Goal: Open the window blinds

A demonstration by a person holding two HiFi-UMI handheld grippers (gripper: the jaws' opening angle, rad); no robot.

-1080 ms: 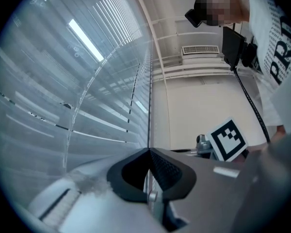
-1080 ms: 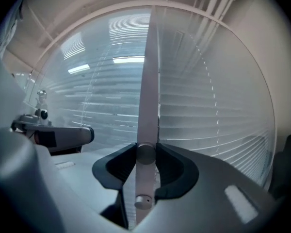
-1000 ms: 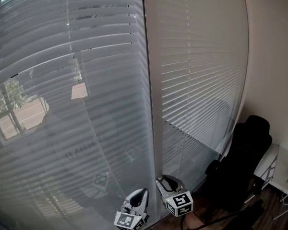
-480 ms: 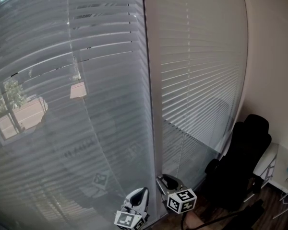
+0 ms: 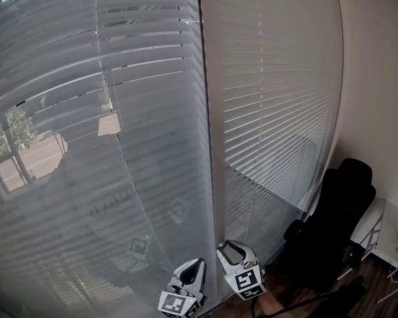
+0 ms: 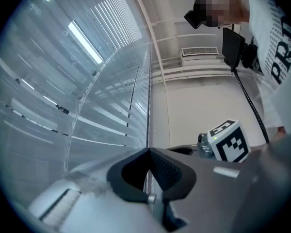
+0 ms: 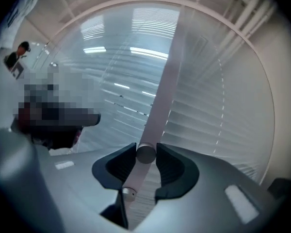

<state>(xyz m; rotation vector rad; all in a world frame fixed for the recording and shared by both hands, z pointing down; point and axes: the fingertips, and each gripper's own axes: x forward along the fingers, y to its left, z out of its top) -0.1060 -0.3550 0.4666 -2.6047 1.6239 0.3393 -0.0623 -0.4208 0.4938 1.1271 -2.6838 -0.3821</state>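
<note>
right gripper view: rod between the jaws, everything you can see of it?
The rod is a pale grey, smooth cylinder, plastic by its look, seen nearly end-on, its flat round end facing the camera. The right gripper clamps it, a pad on each side. Beyond the end its shaft lines up with the pale window post, so the two cannot be told apart.
</note>
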